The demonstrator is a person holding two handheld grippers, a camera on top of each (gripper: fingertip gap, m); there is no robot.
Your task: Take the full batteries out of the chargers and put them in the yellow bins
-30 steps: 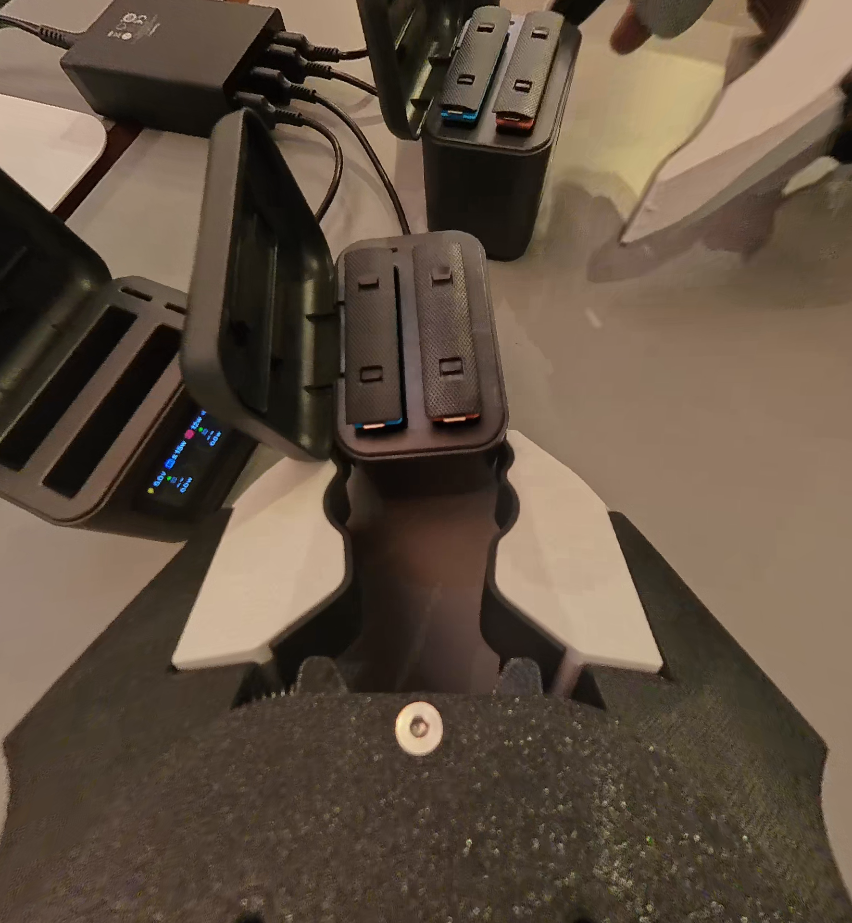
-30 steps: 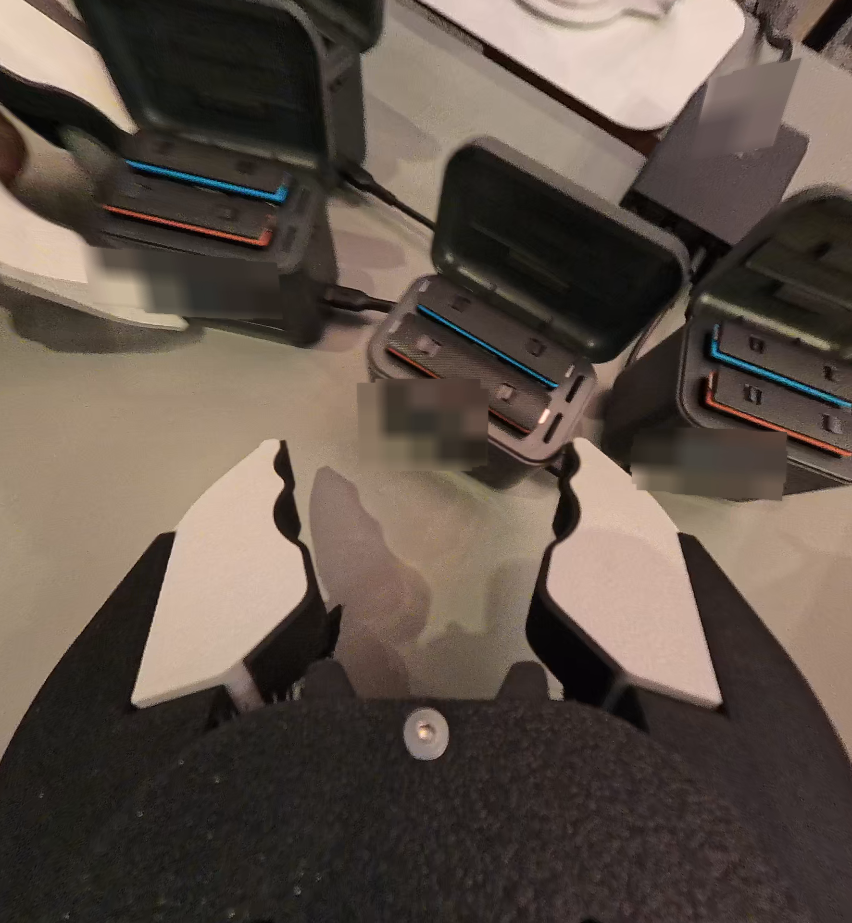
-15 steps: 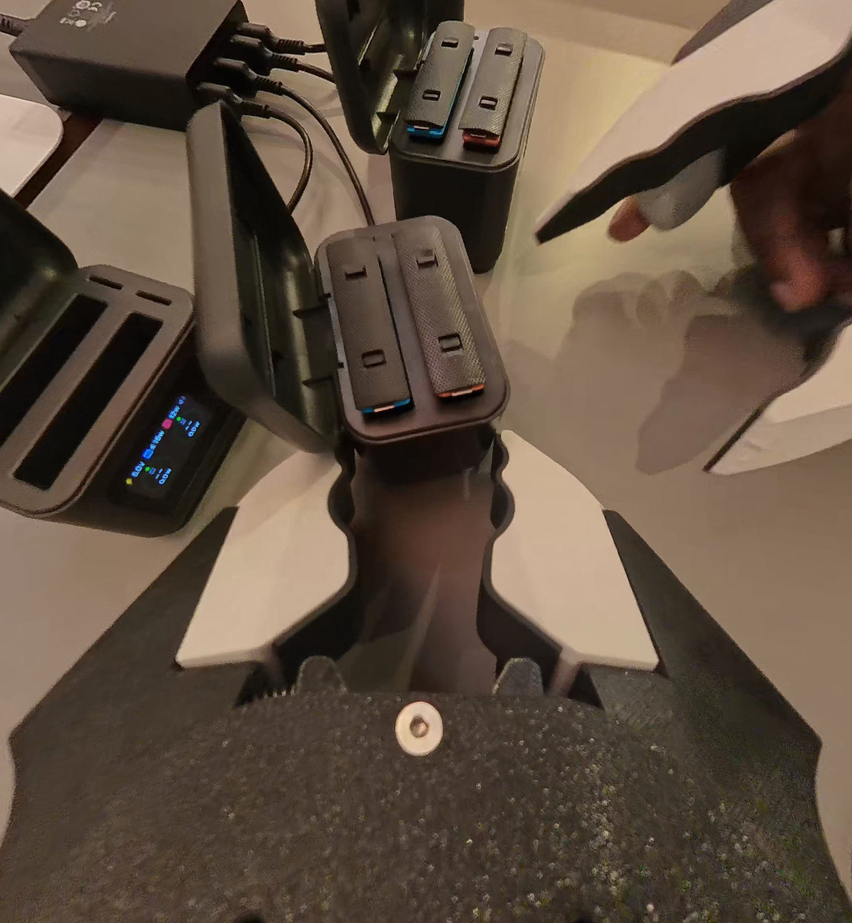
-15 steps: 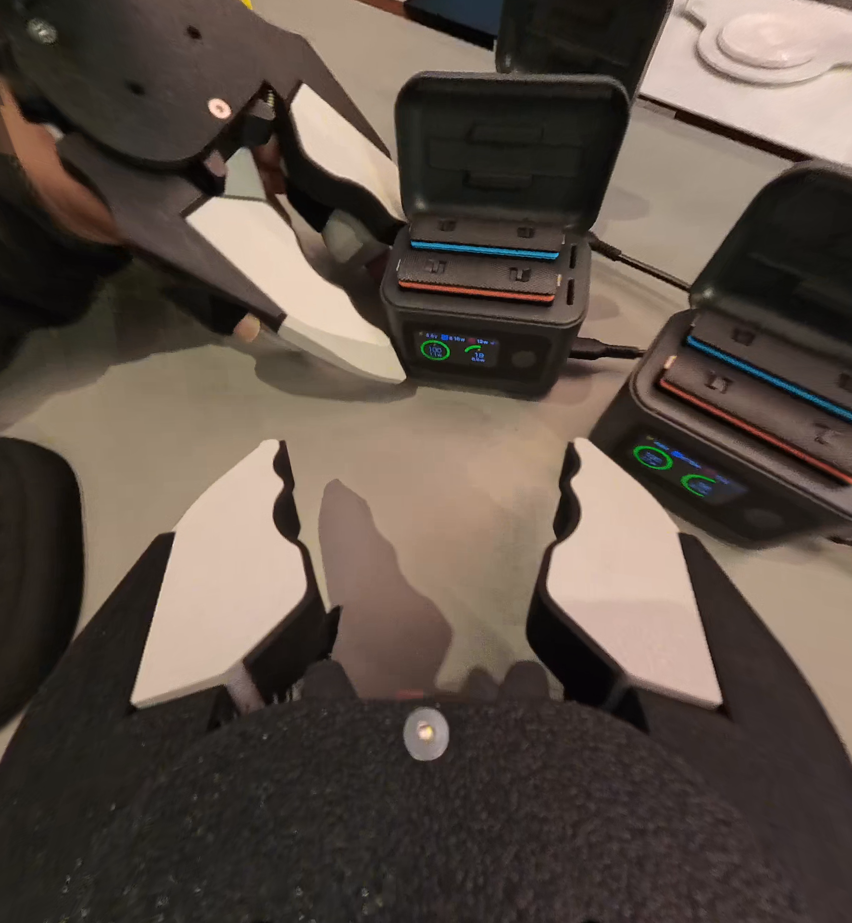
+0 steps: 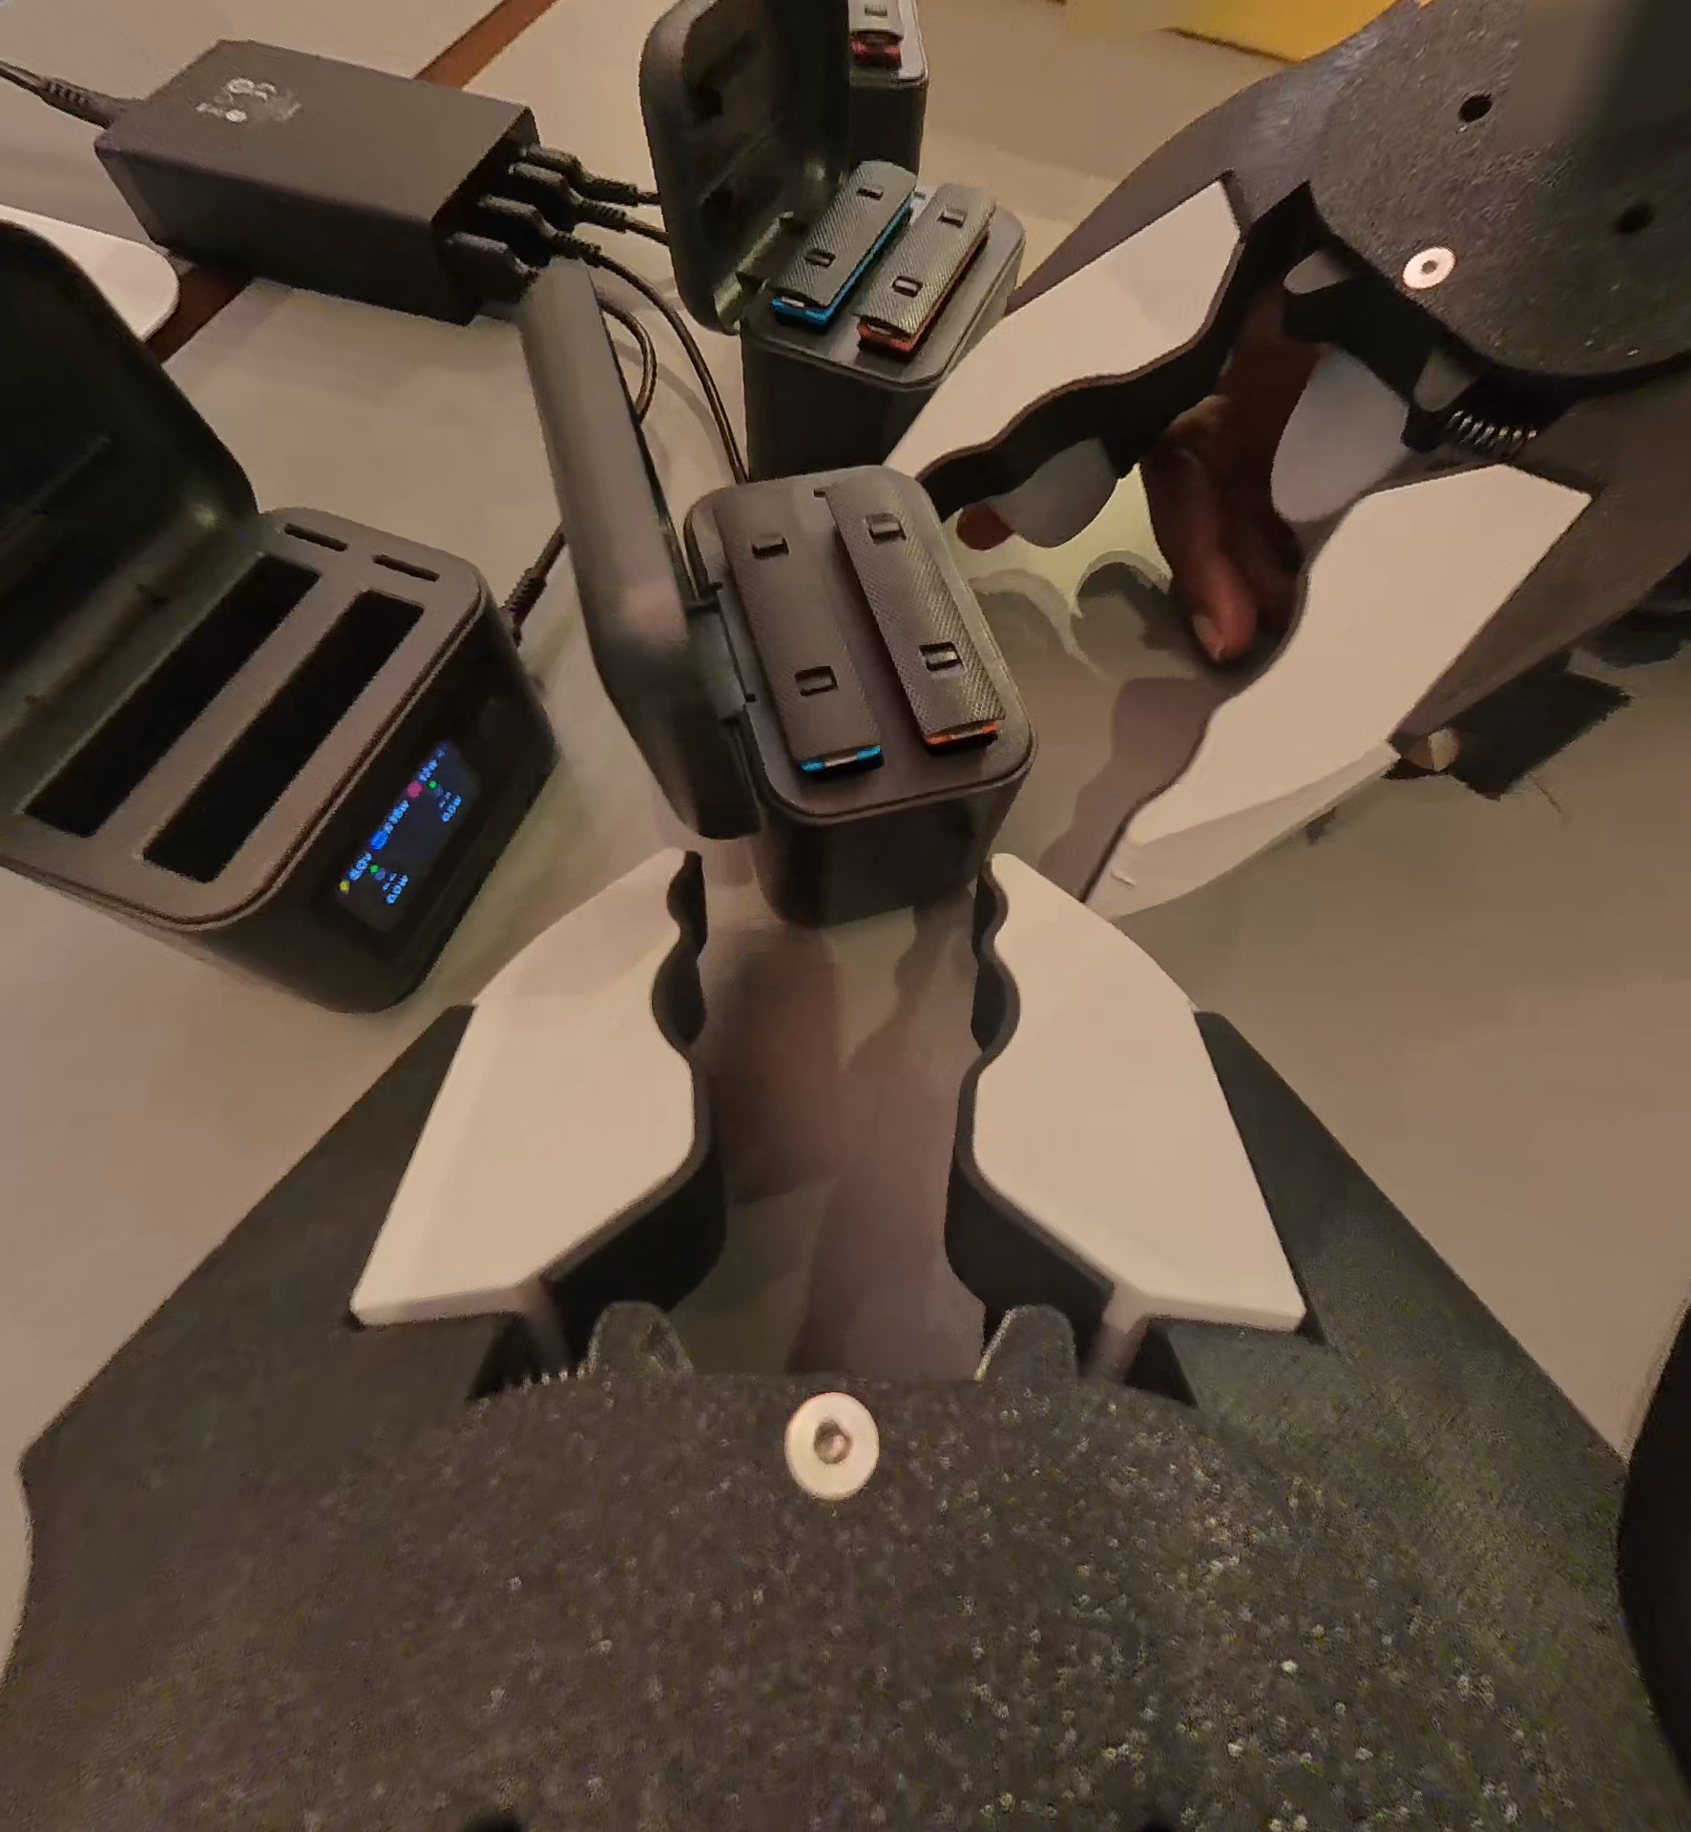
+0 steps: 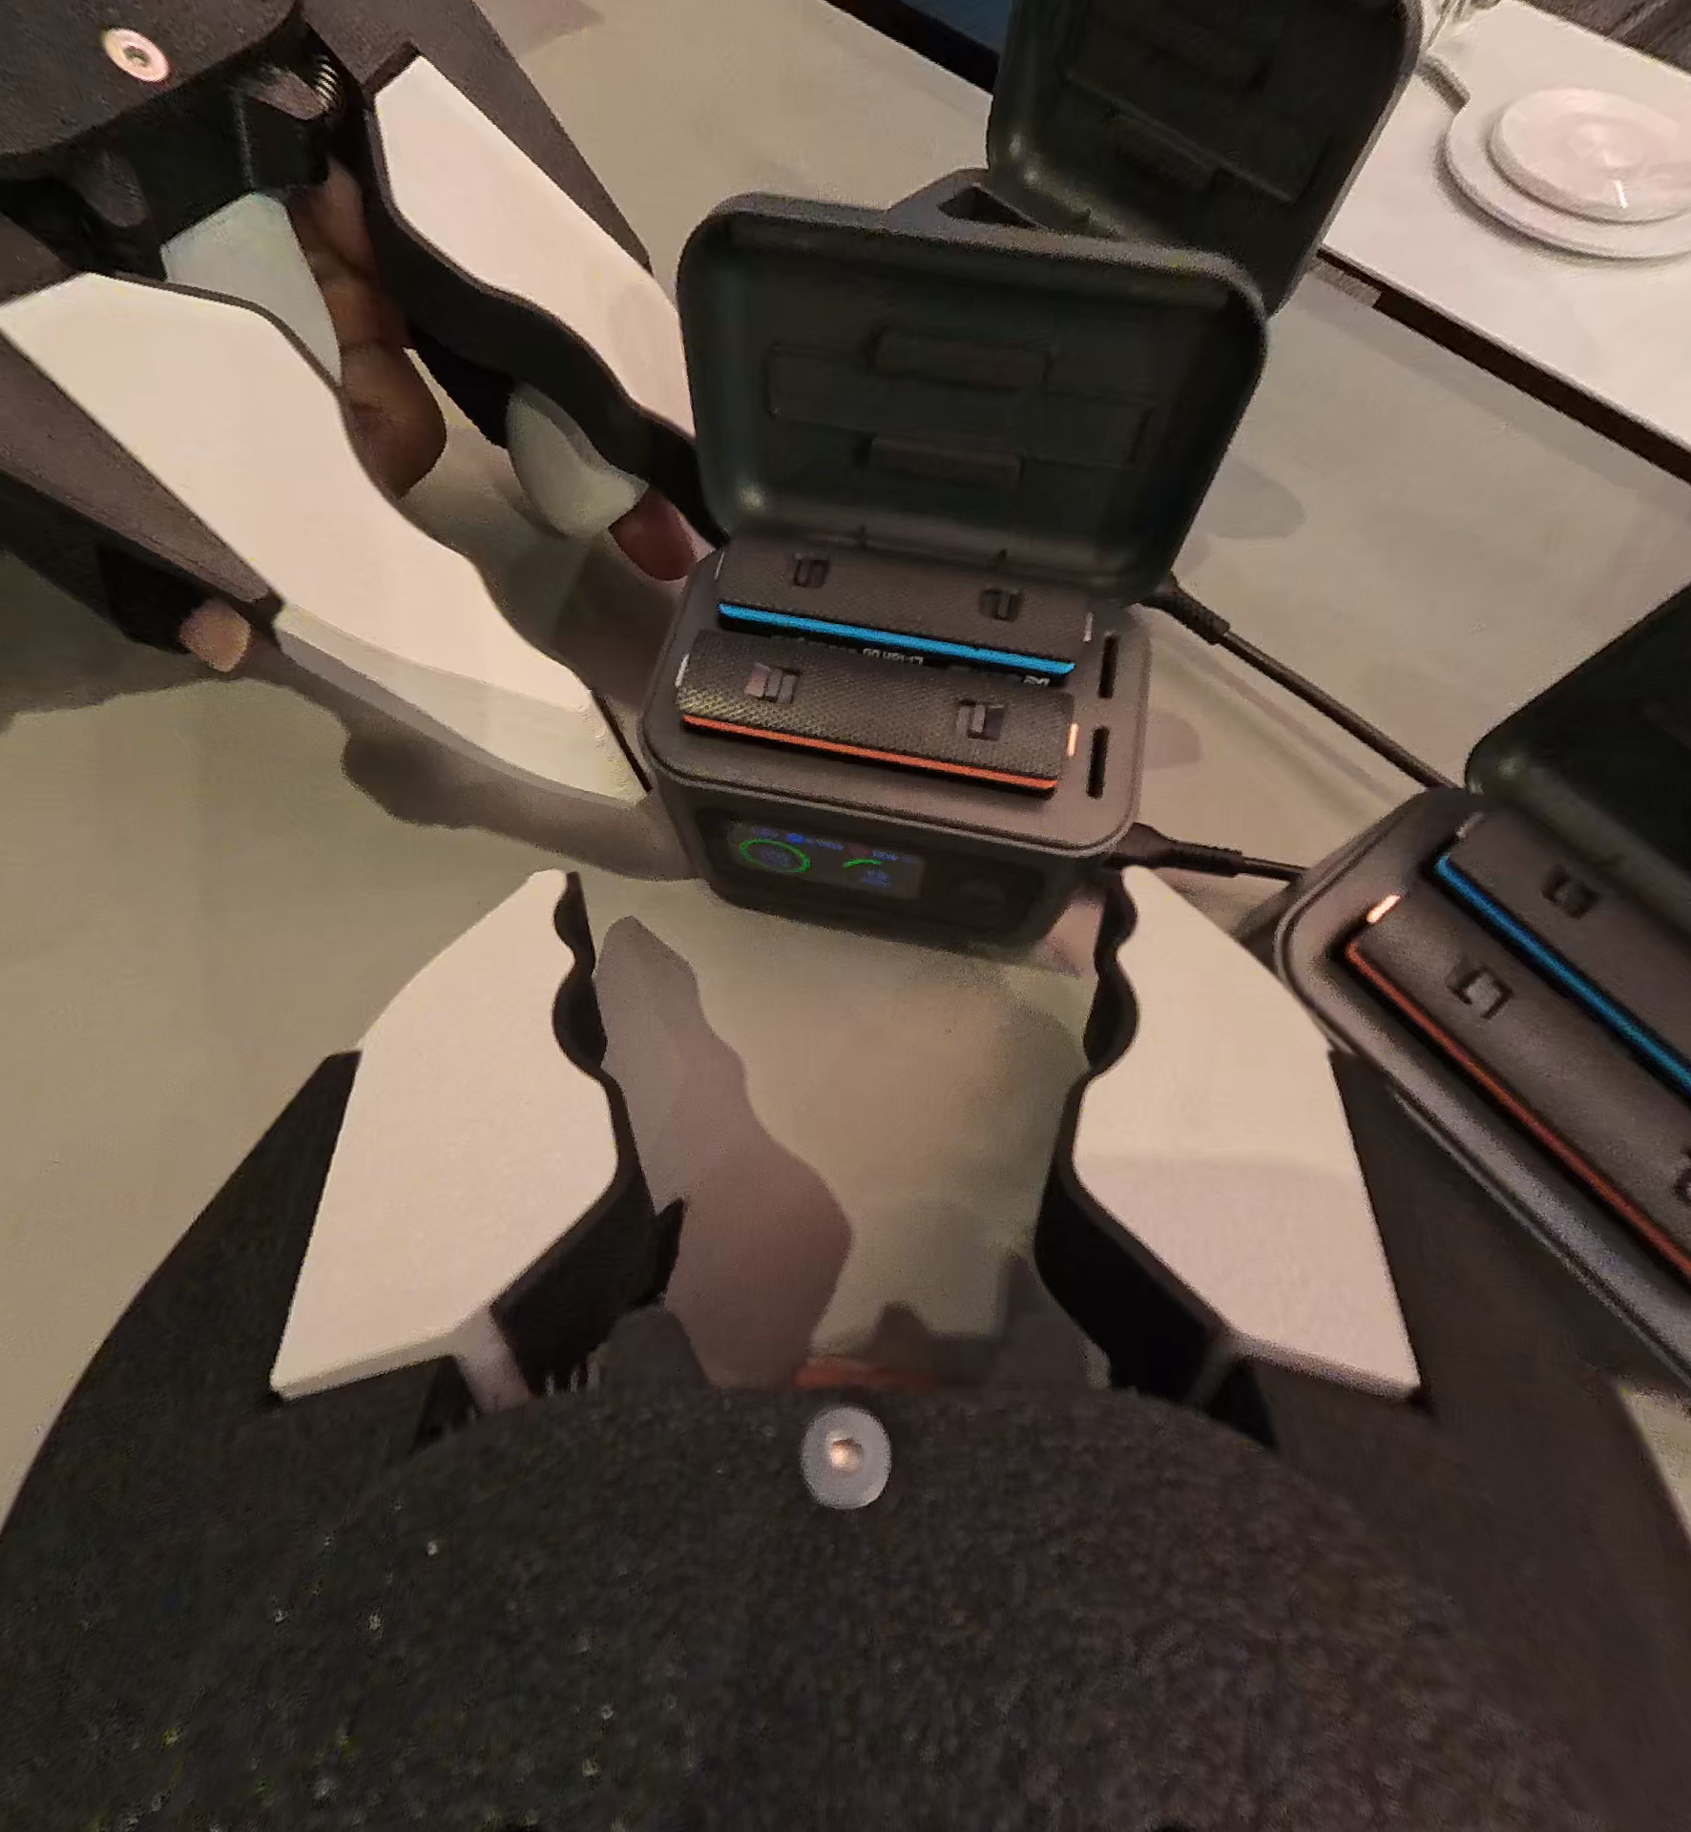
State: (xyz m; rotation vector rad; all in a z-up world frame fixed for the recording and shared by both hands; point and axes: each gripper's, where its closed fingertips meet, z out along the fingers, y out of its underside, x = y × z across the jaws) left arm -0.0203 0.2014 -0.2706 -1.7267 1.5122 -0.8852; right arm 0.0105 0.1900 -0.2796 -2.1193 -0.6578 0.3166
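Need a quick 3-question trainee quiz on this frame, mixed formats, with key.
1. True or false: the left gripper is clamped on a battery.
2. Multiple choice: the charger with the lit screen at the left of the left wrist view holds A) two batteries B) one battery C) none.
3. Fill in: in the charger ahead of the right gripper, the battery nearer the screen has an ____ edge stripe.

Key: 1 false, both grippers are open and empty. 2 C, both slots are empty. 3 orange; the battery behind has a blue stripe.
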